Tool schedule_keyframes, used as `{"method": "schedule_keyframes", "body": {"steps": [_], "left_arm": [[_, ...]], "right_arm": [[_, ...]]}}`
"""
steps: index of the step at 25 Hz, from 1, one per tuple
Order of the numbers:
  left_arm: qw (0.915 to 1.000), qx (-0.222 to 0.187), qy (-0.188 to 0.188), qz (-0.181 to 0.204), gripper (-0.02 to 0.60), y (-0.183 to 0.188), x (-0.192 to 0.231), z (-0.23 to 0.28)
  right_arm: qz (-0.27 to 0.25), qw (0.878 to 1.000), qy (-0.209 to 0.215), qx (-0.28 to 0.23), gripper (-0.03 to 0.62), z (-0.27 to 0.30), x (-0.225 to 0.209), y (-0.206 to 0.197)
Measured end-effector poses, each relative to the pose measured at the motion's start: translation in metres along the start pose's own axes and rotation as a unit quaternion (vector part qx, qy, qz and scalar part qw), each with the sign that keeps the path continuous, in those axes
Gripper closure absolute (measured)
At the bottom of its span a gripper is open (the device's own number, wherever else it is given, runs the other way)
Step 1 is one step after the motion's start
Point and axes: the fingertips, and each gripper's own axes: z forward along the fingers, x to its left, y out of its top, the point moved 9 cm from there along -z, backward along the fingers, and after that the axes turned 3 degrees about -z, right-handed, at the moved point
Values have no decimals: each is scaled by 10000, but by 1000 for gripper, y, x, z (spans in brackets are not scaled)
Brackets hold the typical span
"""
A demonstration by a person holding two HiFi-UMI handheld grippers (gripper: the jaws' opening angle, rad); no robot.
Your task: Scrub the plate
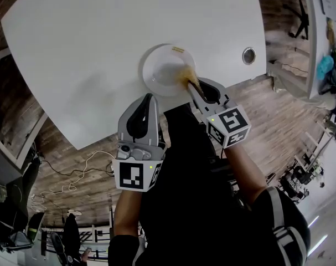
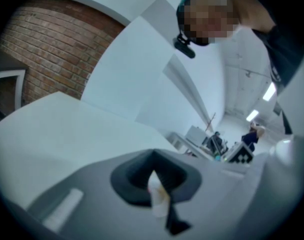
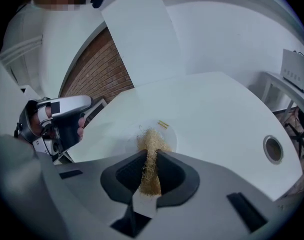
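A white plate (image 1: 163, 65) (image 3: 166, 133) with a small yellow mark on its far rim lies on the white table (image 1: 84, 43) near the front edge. My right gripper (image 1: 191, 85) (image 3: 150, 156) is shut on a tan fibrous scrub pad (image 1: 188, 80) (image 3: 150, 145), whose tip rests on the plate's near right part. Brown smears show there. My left gripper (image 1: 150, 97) (image 2: 154, 176) (image 3: 56, 121) is held off the table's near edge, left of the plate, not touching it. Its jaws stand together, with a thin pale sliver between them that I cannot identify.
A round metal-ringed hole (image 1: 248, 55) (image 3: 273, 149) sits in the table right of the plate. The table's front edge runs just below the plate, over a wooden floor (image 1: 79, 170) with loose cables. Another desk (image 1: 314, 32) stands far right.
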Motion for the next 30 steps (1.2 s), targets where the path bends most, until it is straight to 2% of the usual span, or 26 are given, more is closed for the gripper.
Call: {"method": "schedule_keyframes", "body": {"steps": [14,22,30], "left_arm": [[9997,-68,248,-24,578,-4,-8,7],[9985,-212,485,-157,578,-4,-5,0],[9979,-270,533,-250,578,-5,-1,-2]], "right_arm": [[-182,9995,60,-254,546,20,-28,31],[-548,9979,306,-170,547,43,-17,49],[-788,9957,487,-87,546,56,1,56]]}}
